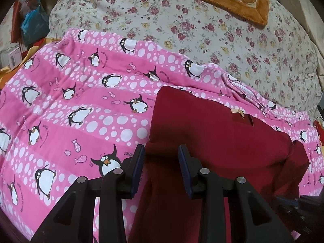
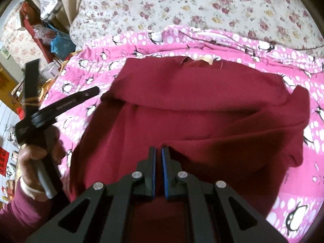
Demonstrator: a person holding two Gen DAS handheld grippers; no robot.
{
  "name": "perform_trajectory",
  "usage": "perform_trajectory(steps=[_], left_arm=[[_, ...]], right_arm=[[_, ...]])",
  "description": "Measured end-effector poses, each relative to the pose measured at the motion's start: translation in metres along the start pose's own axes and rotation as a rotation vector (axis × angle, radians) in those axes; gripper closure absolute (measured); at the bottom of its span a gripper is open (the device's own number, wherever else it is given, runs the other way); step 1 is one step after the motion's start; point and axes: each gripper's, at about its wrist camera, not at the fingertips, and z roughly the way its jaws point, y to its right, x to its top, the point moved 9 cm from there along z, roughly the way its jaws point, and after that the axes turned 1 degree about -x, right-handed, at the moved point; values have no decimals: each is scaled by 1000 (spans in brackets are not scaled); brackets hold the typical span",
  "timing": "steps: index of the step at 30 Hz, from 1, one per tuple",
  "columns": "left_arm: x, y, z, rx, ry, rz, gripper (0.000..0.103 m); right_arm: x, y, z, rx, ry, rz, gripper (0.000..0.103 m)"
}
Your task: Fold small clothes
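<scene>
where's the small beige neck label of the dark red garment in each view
Left wrist view: the beige neck label lies right of centre, on the far edge of the dark red garment.
Right wrist view: the label lies upper centre, at the garment's far edge.
Shared landmark: the pink penguin-print blanket under the garment.

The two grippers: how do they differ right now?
The left gripper has its jaws apart, with nothing clamped; the right gripper has its jaws nearly closed, pinching a fold of the red garment. The left sits at the garment's edge by the pink penguin blanket; the right is over its middle. Both are black with blue pads.
</scene>
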Motion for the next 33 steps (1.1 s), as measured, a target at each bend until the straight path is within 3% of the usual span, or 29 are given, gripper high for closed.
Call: perform_trajectory(steps=[5, 9, 12, 14, 16, 22, 24, 27, 30, 33], left_arm=[[-1, 1, 3, 2, -8, 10, 89], [-2, 3, 5, 2, -14, 22, 89], [-3, 6, 6, -9, -22, 26, 89], [-3, 9, 5, -26, -24, 26, 89], [-3, 13, 3, -54, -28, 24, 89], [-10, 34, -8, -188, -57, 45, 87], [-19, 47, -12, -264, -103, 58, 81], [-37, 65, -17, -361, -188, 79, 79], [-52, 82, -25, -374, -221, 159, 78], [-67, 94, -28, -338, -235, 252, 78]], right_arm=[[4, 9, 32, -2, -32, 51, 97], [12, 13, 39, 29, -1, 110, 95], [14, 12, 38, 45, -5, 136, 87], [13, 9, 30, 49, 4, 127, 73], [13, 9, 16, 39, 33, 119, 65], [5, 26, -26, 25, 91, 148, 60], [-2, 34, -36, 11, 96, 147, 60], [-15, 47, -49, -13, 101, 150, 59], [-29, 63, -60, -29, 99, 179, 56], [-37, 77, -66, -27, 106, 221, 55]])
